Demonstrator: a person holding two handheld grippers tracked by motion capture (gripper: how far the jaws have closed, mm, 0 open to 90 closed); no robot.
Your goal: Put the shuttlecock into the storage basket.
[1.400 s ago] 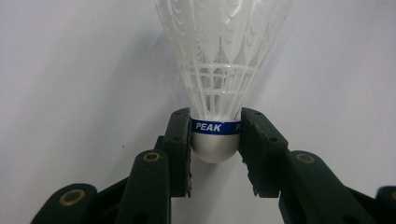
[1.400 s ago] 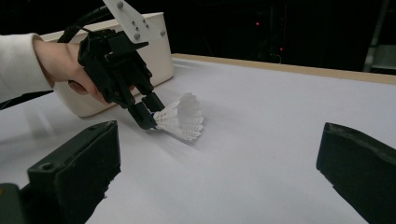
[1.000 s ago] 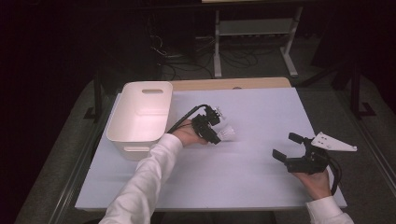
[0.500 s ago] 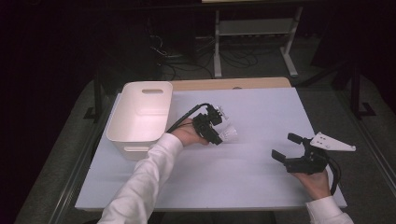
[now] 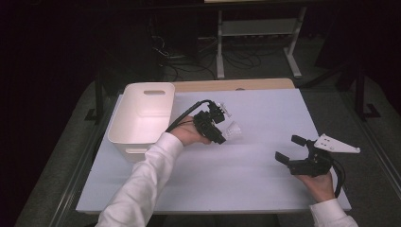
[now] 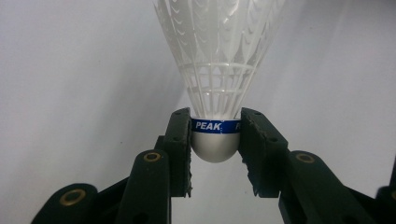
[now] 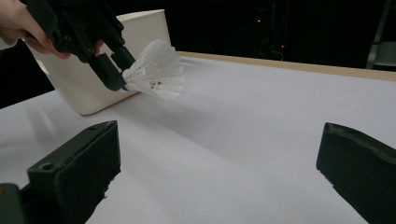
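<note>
Cream plastic bin (image 5: 142,113) just left of the left gripper (image 5: 221,135), close beside it. White shuttlecock (image 6: 219,60), blue band marked PEAK, pinched at its rounded cap, lifted off the white table (image 5: 265,113). Right of the bin, bare tabletop; right gripper (image 5: 295,150) well apart, spread wide, empty.

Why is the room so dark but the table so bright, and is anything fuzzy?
High view: light falls on the white table, the room behind stays nearly black. Left gripper view: the shuttlecock is sharp, glowing almost washed out. Right gripper view: the near black pads look soft, and the shuttlecock casts a faint shadow.
</note>
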